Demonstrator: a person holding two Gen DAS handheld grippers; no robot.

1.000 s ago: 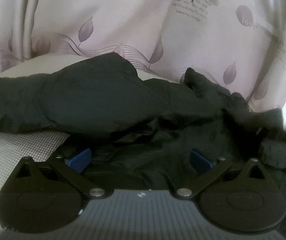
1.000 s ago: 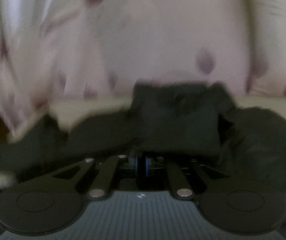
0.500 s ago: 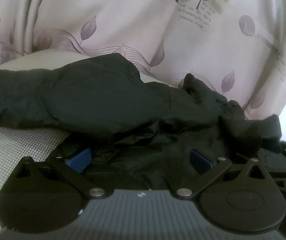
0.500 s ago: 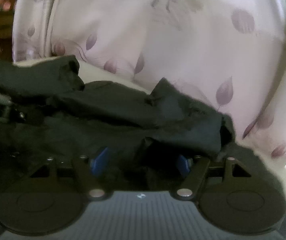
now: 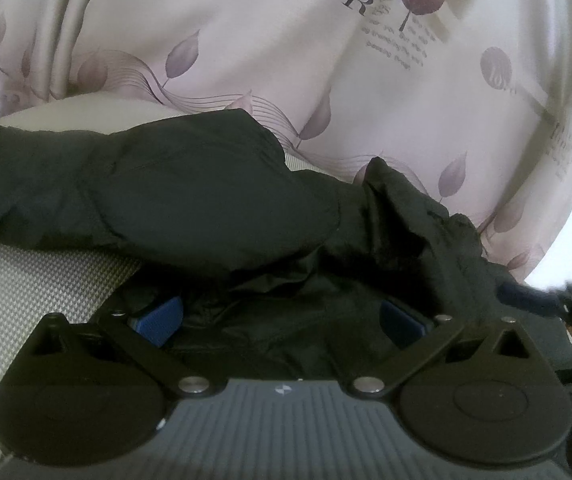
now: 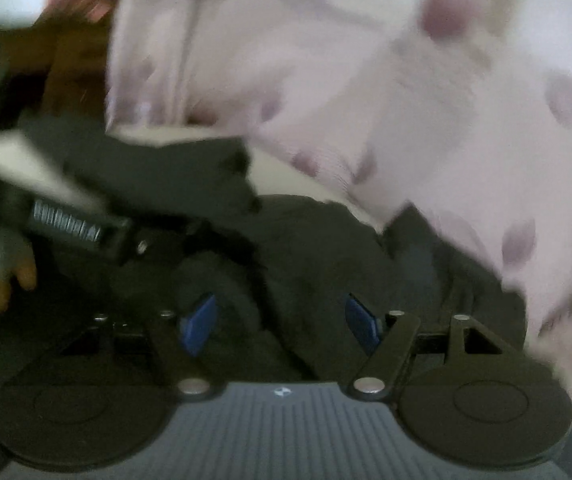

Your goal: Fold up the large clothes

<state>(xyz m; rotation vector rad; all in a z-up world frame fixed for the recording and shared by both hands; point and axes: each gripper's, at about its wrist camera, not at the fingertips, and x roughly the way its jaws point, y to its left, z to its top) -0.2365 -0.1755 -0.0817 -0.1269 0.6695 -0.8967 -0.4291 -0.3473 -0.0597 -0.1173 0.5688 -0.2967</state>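
Note:
A large black jacket [image 5: 213,204] lies crumpled on a light woven surface [image 5: 25,280], one sleeve reaching left. My left gripper [image 5: 279,320] is open, its blue pads [image 5: 159,318] spread wide over the jacket's dark lining. In the blurred right wrist view the same jacket [image 6: 306,248] fills the middle. My right gripper [image 6: 281,324] is open just above the fabric, with nothing between its blue pads [image 6: 199,328]. The left gripper's body [image 6: 81,232] and the hand holding it show at the left of that view.
A pale curtain with purple leaf prints [image 5: 326,60] hangs right behind the jacket and fills the right of the right wrist view [image 6: 406,100]. Brown wooden furniture [image 6: 69,64] stands at the far left there.
My right gripper went from shut on the jacket to open and has let the fabric go, then swung sideways. My left gripper stayed open and barely moved.

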